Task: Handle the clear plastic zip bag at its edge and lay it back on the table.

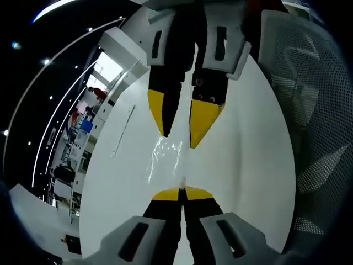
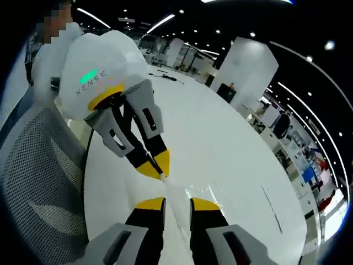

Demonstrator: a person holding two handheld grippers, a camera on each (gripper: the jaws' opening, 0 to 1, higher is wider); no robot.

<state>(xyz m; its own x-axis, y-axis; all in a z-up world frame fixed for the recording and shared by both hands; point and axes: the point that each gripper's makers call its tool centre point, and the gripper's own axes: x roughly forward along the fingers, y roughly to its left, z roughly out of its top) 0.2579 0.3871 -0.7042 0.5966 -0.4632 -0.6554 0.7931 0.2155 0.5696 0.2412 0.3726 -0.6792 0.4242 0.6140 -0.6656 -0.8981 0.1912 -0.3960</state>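
Right now your left gripper (image 1: 182, 194) has its yellow-tipped fingers pressed together on the near edge of the clear plastic zip bag (image 1: 167, 157), and the film runs away from those tips across the white worktop (image 1: 248, 149) toward your right gripper (image 1: 182, 132), which reaches down from the top of the left gripper view. That right gripper's two fingers stand slightly parted, one on each side of the bag's far edge, and you cannot tell from here whether they touch the film. In the right gripper view the same scene turns around: your right gripper (image 2: 177, 204) shows a clear gap between its fingers, and the bag (image 2: 175, 194) appears only as a faint glossy strip passing through that gap. Ahead of it, the left gripper (image 2: 161, 170) comes in from the left side with its tips shut on the film's other end. Whether the bag lies flat on the worktop (image 2: 220, 143) or is lifted just above it cannot be told. A grey mesh chair (image 1: 314, 110) stands beside the worktop, and it shows again at the left of the right gripper view (image 2: 38, 165).
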